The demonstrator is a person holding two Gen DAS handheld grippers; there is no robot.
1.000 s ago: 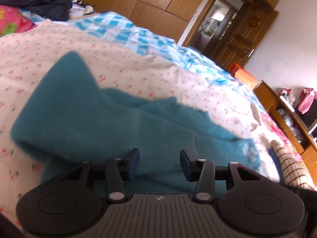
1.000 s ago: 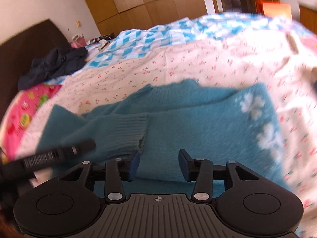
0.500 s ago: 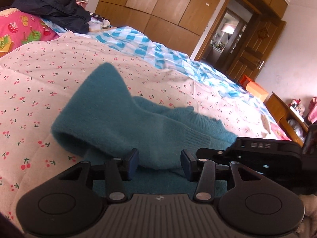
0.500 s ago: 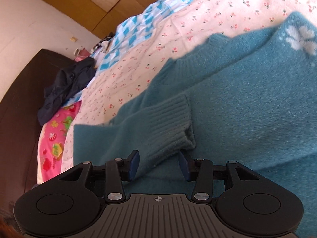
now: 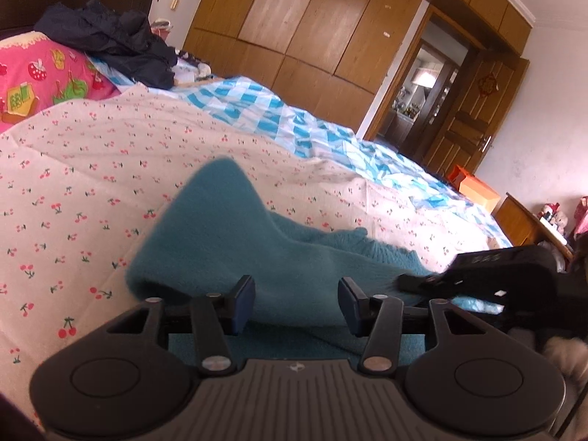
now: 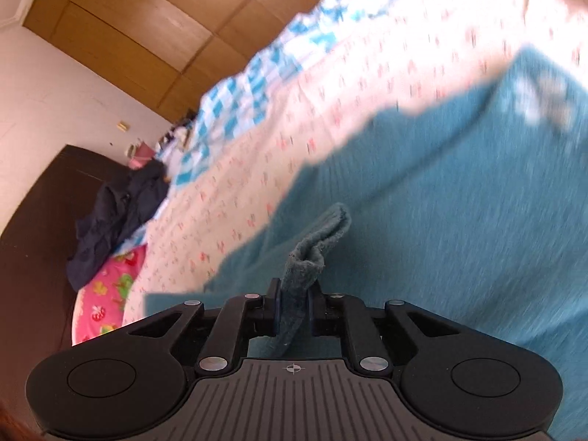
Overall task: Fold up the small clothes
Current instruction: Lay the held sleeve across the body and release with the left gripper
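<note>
A small teal knit sweater (image 5: 235, 250) lies on a bed with a cherry-print sheet (image 5: 73, 191). One sleeve is folded across its body. My left gripper (image 5: 296, 303) is open and empty, low over the sweater's near edge. My right gripper (image 6: 292, 310) is shut on the sweater's ribbed sleeve cuff (image 6: 316, 242) and holds it above the sweater body (image 6: 459, 202). The right gripper also shows in the left wrist view (image 5: 488, 275), at the right over the sweater.
A pink pillow (image 5: 44, 77) and a dark heap of clothes (image 5: 110, 40) lie at the head of the bed. A blue checked quilt (image 5: 275, 110) covers the far side. Wooden wardrobes (image 5: 312, 29) and a door (image 5: 474, 117) stand beyond. An orange box (image 5: 477, 193) sits by the bed.
My right gripper has closed on the sleeve cuff and lifted it off the sweater. My left gripper stays open and has shifted only slightly.
</note>
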